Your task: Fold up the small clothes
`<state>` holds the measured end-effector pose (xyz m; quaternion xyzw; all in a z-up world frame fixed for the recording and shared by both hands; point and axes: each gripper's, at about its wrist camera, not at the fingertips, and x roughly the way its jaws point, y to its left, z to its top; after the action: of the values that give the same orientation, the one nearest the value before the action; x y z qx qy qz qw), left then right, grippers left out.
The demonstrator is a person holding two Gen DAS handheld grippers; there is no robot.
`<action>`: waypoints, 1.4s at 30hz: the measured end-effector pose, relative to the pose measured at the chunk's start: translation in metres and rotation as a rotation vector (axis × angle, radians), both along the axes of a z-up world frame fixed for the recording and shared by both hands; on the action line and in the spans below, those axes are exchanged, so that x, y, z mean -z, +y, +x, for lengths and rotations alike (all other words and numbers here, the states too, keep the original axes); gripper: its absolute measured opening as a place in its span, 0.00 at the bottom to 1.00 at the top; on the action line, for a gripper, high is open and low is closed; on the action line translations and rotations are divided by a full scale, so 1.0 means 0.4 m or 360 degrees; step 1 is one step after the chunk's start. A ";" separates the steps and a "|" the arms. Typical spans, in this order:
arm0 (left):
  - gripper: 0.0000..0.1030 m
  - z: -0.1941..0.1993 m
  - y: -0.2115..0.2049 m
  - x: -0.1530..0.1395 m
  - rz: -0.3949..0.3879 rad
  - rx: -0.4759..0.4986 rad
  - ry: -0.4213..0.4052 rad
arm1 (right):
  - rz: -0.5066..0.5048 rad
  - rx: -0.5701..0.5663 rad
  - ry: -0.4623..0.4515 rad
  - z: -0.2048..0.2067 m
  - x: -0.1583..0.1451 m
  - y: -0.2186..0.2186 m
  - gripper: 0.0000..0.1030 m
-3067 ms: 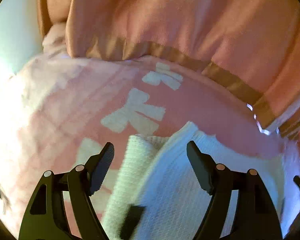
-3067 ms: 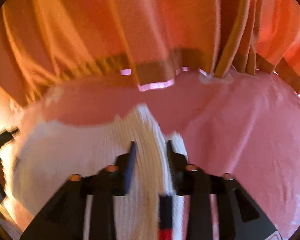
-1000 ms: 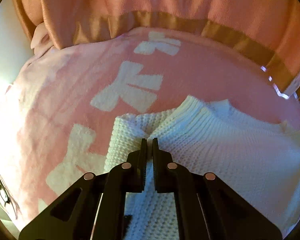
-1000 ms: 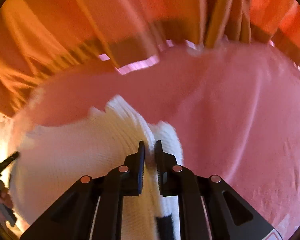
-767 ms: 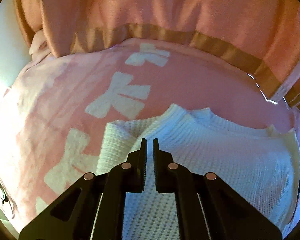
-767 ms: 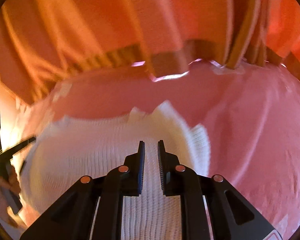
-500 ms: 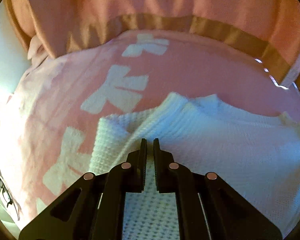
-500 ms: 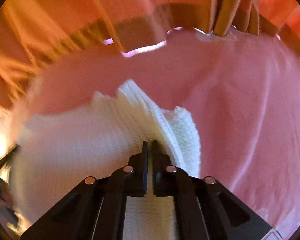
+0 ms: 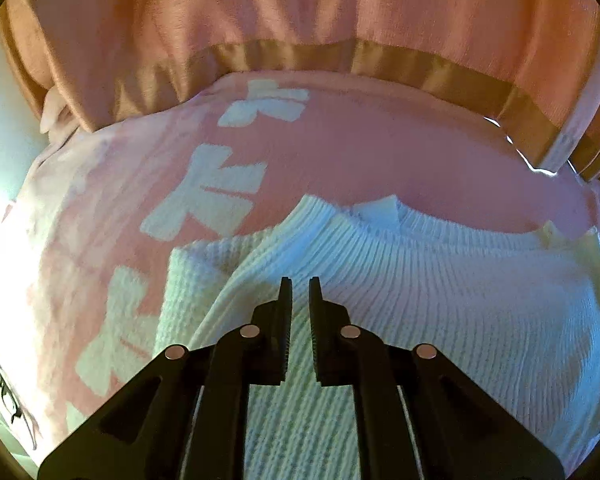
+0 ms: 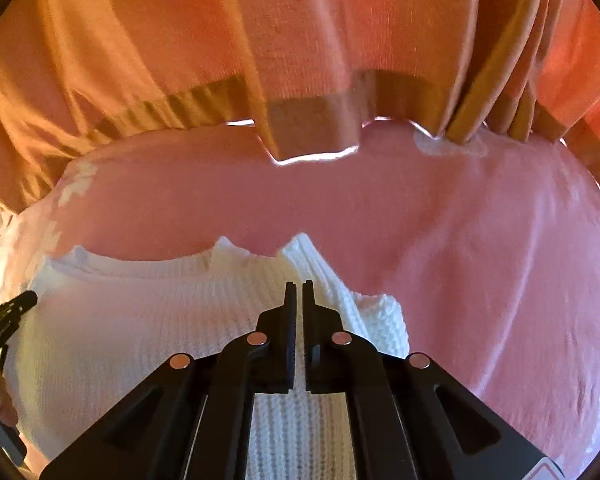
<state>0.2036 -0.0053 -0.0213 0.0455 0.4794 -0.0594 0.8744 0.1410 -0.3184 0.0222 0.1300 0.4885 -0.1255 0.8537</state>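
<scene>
A small white knit sweater [image 9: 440, 300] lies spread on a pink blanket [image 9: 360, 160], its collar toward the curtain. My left gripper [image 9: 300, 284] is shut on the sweater's left shoulder, where the sleeve [image 9: 196, 280] folds out beside it. In the right wrist view the same sweater [image 10: 140, 320] fills the lower left. My right gripper [image 10: 299, 286] is shut on its right shoulder, next to the bunched right sleeve [image 10: 376, 320]. The left gripper [image 10: 8, 316] shows at the left edge of that view.
The pink blanket has white bow shapes [image 9: 216, 196] along its left side. An orange curtain [image 10: 300, 60] with a tan band hangs right behind the blanket's far edge. A pale wall [image 9: 0, 128] is at the far left.
Three seconds ago my left gripper was open above the sleeve; it has since shut on the left shoulder. Both grippers have stayed shut while the sweater shifted a little and spread flatter between them.
</scene>
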 end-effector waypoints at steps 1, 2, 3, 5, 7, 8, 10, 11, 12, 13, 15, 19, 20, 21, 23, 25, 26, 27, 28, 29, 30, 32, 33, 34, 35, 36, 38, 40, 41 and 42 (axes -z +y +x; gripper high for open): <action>0.09 0.017 -0.006 0.010 0.0014 0.0010 0.0001 | 0.0001 0.0017 0.0043 0.007 0.025 -0.012 0.01; 0.09 0.033 -0.009 0.023 0.0037 0.0002 0.0010 | 0.0004 0.0042 0.0093 0.013 0.056 -0.026 0.00; 0.09 0.045 -0.008 0.036 0.0050 -0.0008 0.0029 | 0.0041 0.0054 0.0100 0.013 0.084 -0.045 0.00; 0.09 0.061 -0.007 0.054 0.0051 -0.0034 0.0033 | 0.0103 0.0060 0.0046 0.007 0.092 -0.067 0.00; 0.08 0.064 -0.026 0.053 0.0128 -0.0002 0.0007 | 0.0136 0.0082 0.0065 0.015 0.072 -0.071 0.00; 0.08 0.061 -0.038 0.052 0.0178 0.0033 -0.0016 | 0.0137 0.0087 0.0045 0.015 0.055 -0.068 0.00; 0.08 0.059 -0.039 0.051 0.0193 0.0049 -0.0019 | 0.0083 0.0046 0.0002 0.017 0.031 -0.058 0.00; 0.08 0.060 -0.034 0.048 0.0171 0.0038 -0.0012 | 0.0053 0.0044 0.0011 0.013 0.033 -0.051 0.00; 0.09 0.060 -0.031 0.044 0.0148 0.0026 -0.0004 | 0.0020 0.0047 0.0070 0.017 0.057 -0.052 0.00; 0.09 0.059 -0.026 0.038 0.0121 0.0013 0.0008 | 0.0010 0.0049 0.0124 0.018 0.081 -0.058 0.00; 0.11 0.045 -0.021 0.021 0.0076 -0.0003 0.0017 | -0.0002 0.0066 0.0114 0.005 0.060 -0.056 0.00; 0.11 -0.020 -0.005 -0.039 0.0068 0.0054 -0.0061 | -0.0046 -0.0102 -0.0031 -0.044 -0.069 0.025 0.08; 0.15 -0.045 0.001 -0.054 0.0070 0.0082 -0.0082 | -0.0027 -0.0152 -0.0051 -0.063 -0.086 0.042 0.08; 0.22 -0.067 0.006 -0.065 0.0073 0.0106 -0.0095 | -0.0009 -0.0240 -0.0067 -0.086 -0.106 0.087 0.08; 0.25 -0.109 0.014 -0.077 0.0073 0.0150 -0.0109 | -0.0009 -0.0340 -0.0054 -0.099 -0.118 0.141 0.08; 0.25 -0.156 0.011 -0.080 0.0067 0.0223 -0.0095 | 0.0046 -0.0449 -0.0032 -0.109 -0.108 0.218 0.08; 0.25 -0.172 0.008 -0.079 0.0072 0.0243 -0.0087 | 0.0071 -0.0481 -0.0023 -0.105 -0.104 0.240 0.08; 0.25 -0.190 0.001 -0.078 0.0069 0.0267 -0.0081 | 0.0084 -0.0526 -0.0024 -0.098 -0.100 0.279 0.08; 0.25 -0.202 -0.006 -0.076 0.0061 0.0287 -0.0069 | 0.0077 -0.0553 -0.0022 -0.094 -0.098 0.304 0.08; 0.25 -0.208 -0.011 -0.072 0.0056 0.0298 -0.0059 | 0.0053 -0.0592 -0.0022 -0.079 -0.093 0.335 0.08; 0.25 -0.214 -0.015 -0.069 0.0054 0.0301 -0.0053 | 0.0033 -0.0598 -0.0031 -0.071 -0.089 0.355 0.08; 0.26 -0.219 -0.020 -0.056 0.0070 0.0296 -0.0036 | 0.0036 -0.0600 -0.0037 -0.041 -0.079 0.372 0.08; 0.26 -0.219 -0.021 -0.046 0.0077 0.0295 -0.0017 | 0.0056 -0.0590 -0.0034 -0.025 -0.073 0.372 0.08; 0.26 -0.219 -0.022 -0.039 0.0076 0.0297 0.0000 | 0.0076 -0.0577 -0.0033 -0.012 -0.067 0.374 0.08; 0.26 -0.219 -0.021 -0.035 0.0075 0.0299 0.0010 | 0.0086 -0.0575 -0.0029 0.000 -0.060 0.383 0.08; 0.26 -0.220 -0.021 -0.033 0.0075 0.0305 0.0014 | 0.0066 -0.0582 -0.0017 0.020 -0.044 0.392 0.08; 0.26 -0.222 -0.023 -0.033 0.0080 0.0324 0.0010 | 0.0000 -0.0605 0.0058 0.058 0.005 0.409 0.08; 0.26 -0.222 -0.020 -0.032 0.0085 0.0332 0.0010 | -0.0025 -0.0642 0.0041 0.064 0.028 0.417 0.07; 0.26 -0.221 -0.016 -0.033 0.0077 0.0331 0.0014 | -0.0033 -0.0647 0.0058 0.063 0.019 0.418 0.07; 0.26 -0.219 -0.013 -0.033 0.0065 0.0327 0.0024 | -0.0010 -0.0638 0.0059 0.061 0.003 0.413 0.07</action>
<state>0.1158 -0.0103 -0.0083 0.1117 0.4797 -0.1392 0.8591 0.1654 -0.1533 0.0209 0.0251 0.5197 0.0430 0.8529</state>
